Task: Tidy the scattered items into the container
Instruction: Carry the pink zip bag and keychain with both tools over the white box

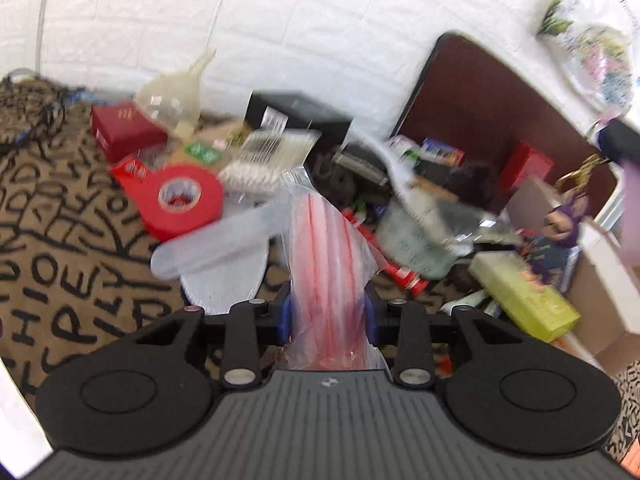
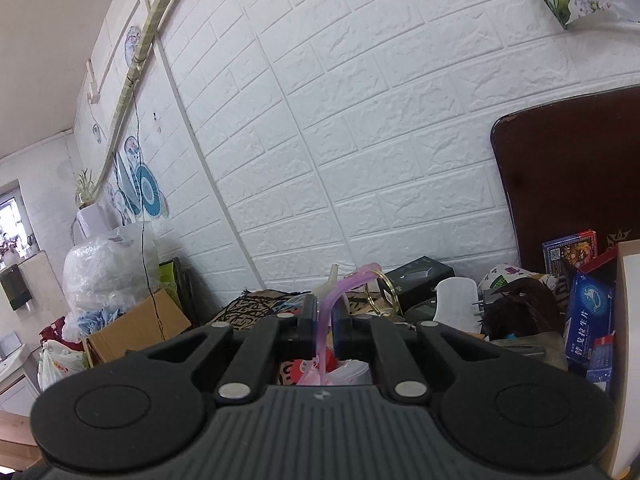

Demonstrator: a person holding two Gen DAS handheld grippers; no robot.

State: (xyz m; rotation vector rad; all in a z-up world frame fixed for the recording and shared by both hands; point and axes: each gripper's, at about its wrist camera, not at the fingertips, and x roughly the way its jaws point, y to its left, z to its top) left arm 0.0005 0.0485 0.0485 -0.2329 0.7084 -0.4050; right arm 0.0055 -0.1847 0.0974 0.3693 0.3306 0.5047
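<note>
My left gripper is shut on a clear plastic bag with red stripes, held above the patterned cloth. Ahead lie a red tape roll, a clear plastic case, a red box, a funnel and a black box. The dark brown container at the right holds several boxes. My right gripper is shut on a thin purple strap with a gold ring; it is raised and faces the wall.
A white brick wall stands behind. A yellow-green box and a purple figure lie by the container. A cardboard box and bagged items sit far left. The container's brown wall is at right.
</note>
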